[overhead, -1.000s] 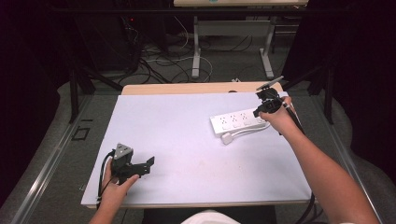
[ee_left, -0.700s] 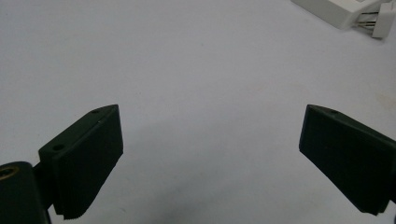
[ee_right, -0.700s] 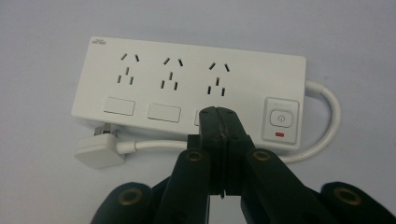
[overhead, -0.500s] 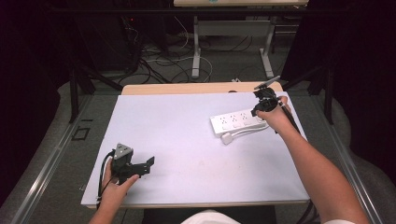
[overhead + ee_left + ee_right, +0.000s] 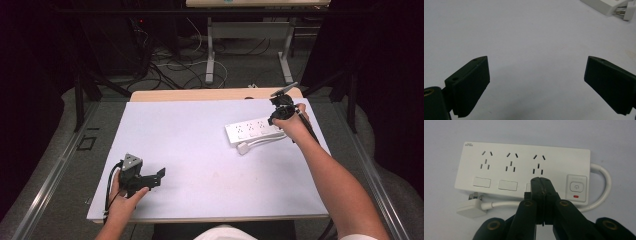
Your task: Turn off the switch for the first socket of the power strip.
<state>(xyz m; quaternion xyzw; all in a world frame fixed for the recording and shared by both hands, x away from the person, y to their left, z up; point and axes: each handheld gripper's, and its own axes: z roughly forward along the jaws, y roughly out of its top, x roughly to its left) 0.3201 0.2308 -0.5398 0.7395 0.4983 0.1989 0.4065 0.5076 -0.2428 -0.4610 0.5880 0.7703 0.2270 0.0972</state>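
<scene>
Premises appear to be a laboratory or recording workspace. A bench [image 5: 200, 150] covered with a plain white sheet stands in a dark room, framed by black metal rails [image 5: 85, 95]. Loose cables [image 5: 170, 65] lie tangled on the grey floor [image 5: 60, 165] behind it, beside the metal legs of a further desk [image 5: 210, 45].

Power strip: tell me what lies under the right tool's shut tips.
The right tool covers part of the power strip's third small switch; the first two switches and the power button show fully.
</scene>
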